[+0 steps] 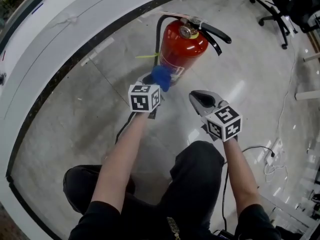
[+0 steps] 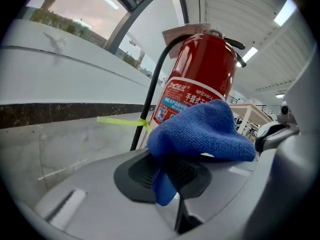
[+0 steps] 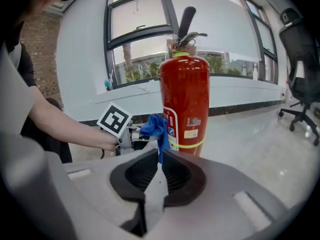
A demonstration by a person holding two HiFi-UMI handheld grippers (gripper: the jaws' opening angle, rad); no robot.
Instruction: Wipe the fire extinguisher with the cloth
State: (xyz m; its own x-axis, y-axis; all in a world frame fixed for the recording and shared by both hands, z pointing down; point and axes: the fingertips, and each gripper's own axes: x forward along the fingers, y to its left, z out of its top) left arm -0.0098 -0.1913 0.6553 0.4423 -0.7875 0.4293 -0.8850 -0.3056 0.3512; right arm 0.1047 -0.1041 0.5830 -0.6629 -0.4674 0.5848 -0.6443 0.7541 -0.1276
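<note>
1. One cloth point(image 2: 200, 131) is gripped by left tool point(image 2: 171, 176), held just beside extinguisher point(image 1: 182, 46).
2. Nothing is held by right tool point(image 3: 159, 160); its jaws are closed.
3. Extinguisher is stood upright on floor point(image 1: 240, 84), ahead of both tools.

The left gripper's point(image 2: 172, 184) 2 grey jaws pinch a bunched blue terry cloth point(image 2: 200, 129); just beyond stands an upright red metal fire extinguisher point(image 2: 202, 79) with a black hose on pale floor.

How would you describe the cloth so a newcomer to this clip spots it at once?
Find the red fire extinguisher standing on the pale floor by the curved white wall. Just in front of its lower body, the left gripper pinches a small bunched cloth. It is the only blue, fuzzy thing in view.
</note>
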